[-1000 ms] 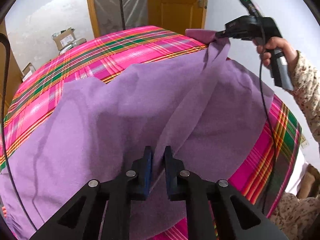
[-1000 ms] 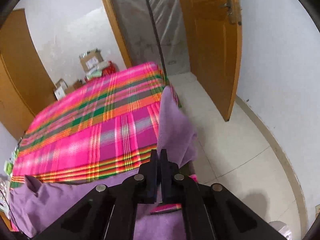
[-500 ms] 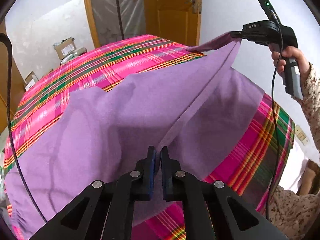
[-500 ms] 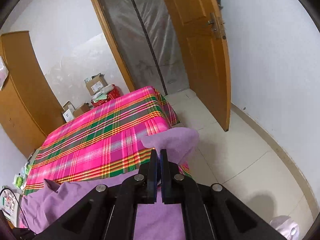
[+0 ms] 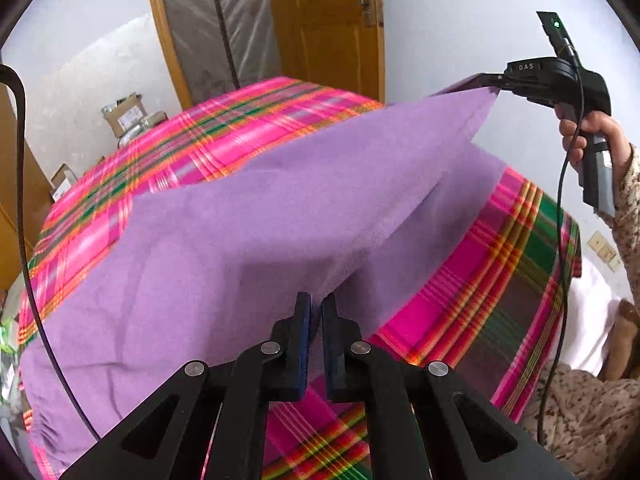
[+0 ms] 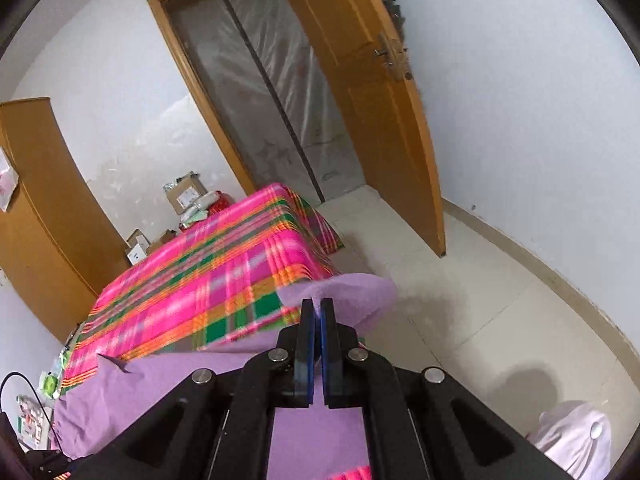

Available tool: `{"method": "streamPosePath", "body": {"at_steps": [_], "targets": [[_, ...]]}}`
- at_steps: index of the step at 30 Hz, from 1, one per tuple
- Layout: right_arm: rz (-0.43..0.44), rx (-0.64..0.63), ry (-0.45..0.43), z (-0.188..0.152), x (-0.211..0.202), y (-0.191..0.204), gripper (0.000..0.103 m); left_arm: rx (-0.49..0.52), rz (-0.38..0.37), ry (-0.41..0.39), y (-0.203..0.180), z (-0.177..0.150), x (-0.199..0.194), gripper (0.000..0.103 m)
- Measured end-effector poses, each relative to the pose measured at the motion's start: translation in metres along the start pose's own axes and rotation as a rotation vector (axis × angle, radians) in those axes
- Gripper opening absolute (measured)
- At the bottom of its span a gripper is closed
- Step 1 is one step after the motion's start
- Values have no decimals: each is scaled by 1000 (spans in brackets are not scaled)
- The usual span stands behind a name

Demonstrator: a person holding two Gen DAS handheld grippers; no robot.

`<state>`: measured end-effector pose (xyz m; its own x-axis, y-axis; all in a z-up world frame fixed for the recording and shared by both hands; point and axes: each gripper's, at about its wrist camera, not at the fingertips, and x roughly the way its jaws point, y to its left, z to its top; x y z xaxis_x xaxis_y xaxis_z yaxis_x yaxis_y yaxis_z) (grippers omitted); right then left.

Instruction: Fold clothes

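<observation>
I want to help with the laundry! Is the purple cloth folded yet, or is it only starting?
Only starting. Done: each claw has pinched an edge, the left claw near us, the right claw farther off. In hand: the purple cloth is lifted and stretched above the plaid bed cover. Left: no neat fold shows yet.

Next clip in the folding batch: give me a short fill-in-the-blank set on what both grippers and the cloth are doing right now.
1. The cloth pinched by both grippers is ____ in colour.
2. The right gripper is shut on a ____ of the cloth.
3. The left gripper holds the cloth's edge with its jaws ____.
4. The plaid bedspread beneath is mostly ____.

Missing words: purple; corner; shut; pink
</observation>
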<state>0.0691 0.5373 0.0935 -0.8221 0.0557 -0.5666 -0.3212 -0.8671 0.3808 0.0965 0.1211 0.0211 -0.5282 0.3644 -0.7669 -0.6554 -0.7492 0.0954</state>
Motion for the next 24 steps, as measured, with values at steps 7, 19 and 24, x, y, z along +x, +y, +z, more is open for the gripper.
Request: {"method": "streamPosePath", "body": {"at_steps": [7,19,24], "targets": [[-3,99,89,-38,16,-34,2,-2,-4,46,-3,-11,10,6],[22,207,120,-60,17,-56,2,1,-24,62,0,-12,15,6],[46,275,131,-59,17,-64,2,-3,-41,59,0,-13,11,6]]}}
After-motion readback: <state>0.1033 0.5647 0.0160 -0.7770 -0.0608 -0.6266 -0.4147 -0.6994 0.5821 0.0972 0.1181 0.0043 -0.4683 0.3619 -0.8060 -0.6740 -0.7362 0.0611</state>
